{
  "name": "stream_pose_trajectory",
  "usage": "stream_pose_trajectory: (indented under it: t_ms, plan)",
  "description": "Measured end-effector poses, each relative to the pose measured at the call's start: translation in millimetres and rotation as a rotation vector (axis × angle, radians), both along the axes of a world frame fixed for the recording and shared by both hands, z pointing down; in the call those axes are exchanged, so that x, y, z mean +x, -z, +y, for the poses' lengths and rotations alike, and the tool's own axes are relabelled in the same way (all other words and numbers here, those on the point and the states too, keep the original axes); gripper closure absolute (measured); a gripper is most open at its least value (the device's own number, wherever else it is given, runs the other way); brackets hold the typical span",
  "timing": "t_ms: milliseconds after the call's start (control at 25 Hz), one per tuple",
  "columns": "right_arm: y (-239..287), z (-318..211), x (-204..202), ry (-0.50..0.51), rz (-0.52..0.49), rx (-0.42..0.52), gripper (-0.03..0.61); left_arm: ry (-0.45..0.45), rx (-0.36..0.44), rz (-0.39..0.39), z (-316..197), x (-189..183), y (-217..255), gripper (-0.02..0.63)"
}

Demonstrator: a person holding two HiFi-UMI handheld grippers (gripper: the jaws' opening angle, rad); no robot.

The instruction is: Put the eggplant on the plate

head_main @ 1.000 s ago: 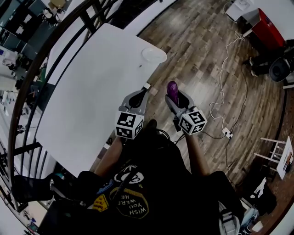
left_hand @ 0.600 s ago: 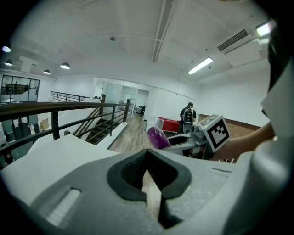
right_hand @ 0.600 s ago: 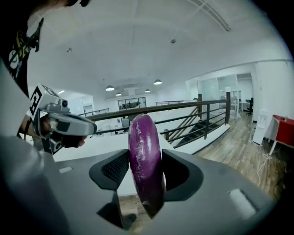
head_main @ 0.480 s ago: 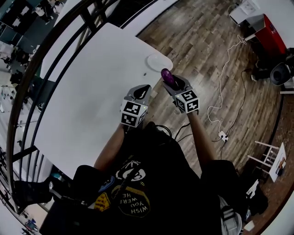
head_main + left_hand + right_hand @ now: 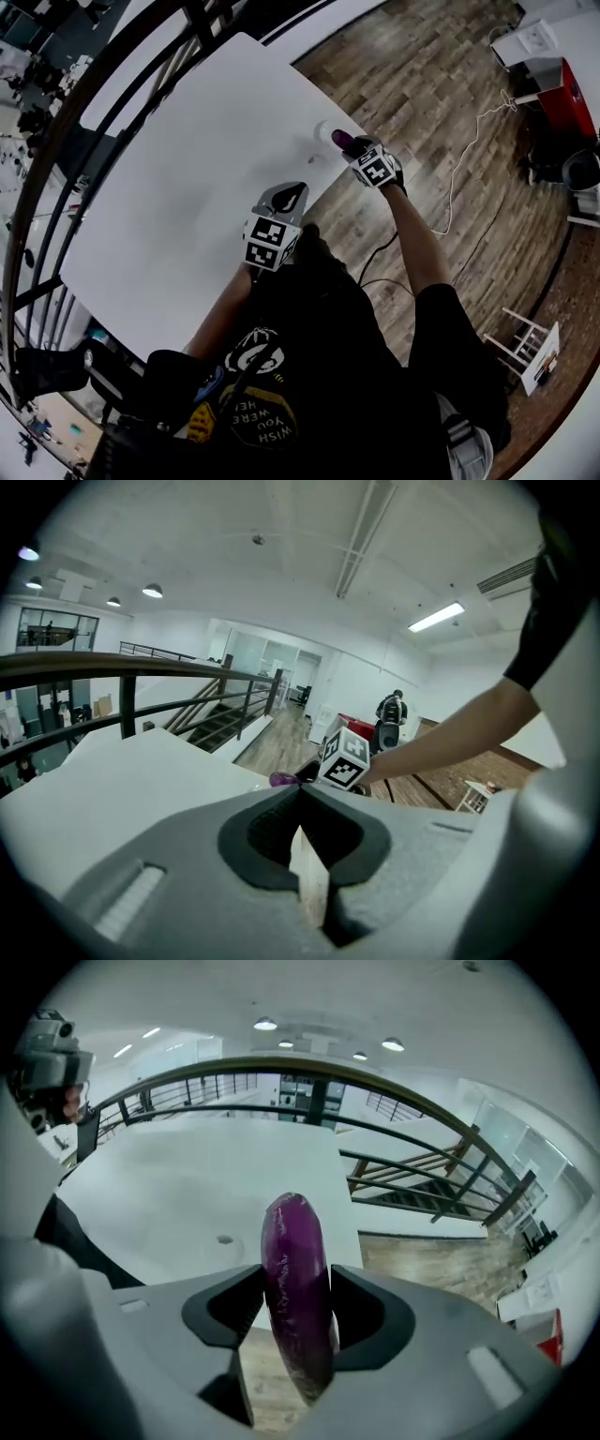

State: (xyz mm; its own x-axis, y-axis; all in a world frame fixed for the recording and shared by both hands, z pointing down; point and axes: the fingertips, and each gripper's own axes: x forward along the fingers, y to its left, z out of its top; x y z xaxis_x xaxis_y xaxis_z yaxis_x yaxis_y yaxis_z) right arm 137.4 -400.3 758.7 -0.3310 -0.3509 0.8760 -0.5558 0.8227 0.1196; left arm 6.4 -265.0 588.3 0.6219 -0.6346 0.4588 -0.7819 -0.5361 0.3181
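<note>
The right tool [image 5: 298, 1312] is clenching the eggplant [image 5: 296, 1269] between its 2 pads, presenting it tip-first toward the plate [image 5: 324, 131] for placement. The left tool [image 5: 302, 803] is hanging closed and empty, clear.

right gripper [image 5: 298, 1314]: jaws clamp the eggplant's sides
eggplant [image 5: 296, 1269]: purple, upright, tip above the white table [image 5: 169, 1194]

Bright, even light from ceiling lamps [image 5: 265, 1024] washes the white table [image 5: 187, 178] nearly featureless, with hardly any shadow on it. Every view is fisheye: the railing [image 5: 394, 1084] beyond the table bows and the corners go black. The eggplant [image 5: 298, 1288] over the table carries a dull sheen and looks slightly soft.
</note>
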Motion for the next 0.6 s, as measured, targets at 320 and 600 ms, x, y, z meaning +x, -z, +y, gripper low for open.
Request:
stream_pose_trajectory:
  t_ms: [320, 600]
  plan:
    - [-53.4, -21.3, -7.3, 0.160, 0.135, -0.115, 0.351, 0.116, -0.077, -0.030, 25.1, -30.8, -14.4, 0.609]
    - [-23.1, -24.1, -8.0, 0.076, 0.006, 0.014, 0.305, 0.076, -0.062, -0.034, 20.1, -19.2, -9.2, 0.609]
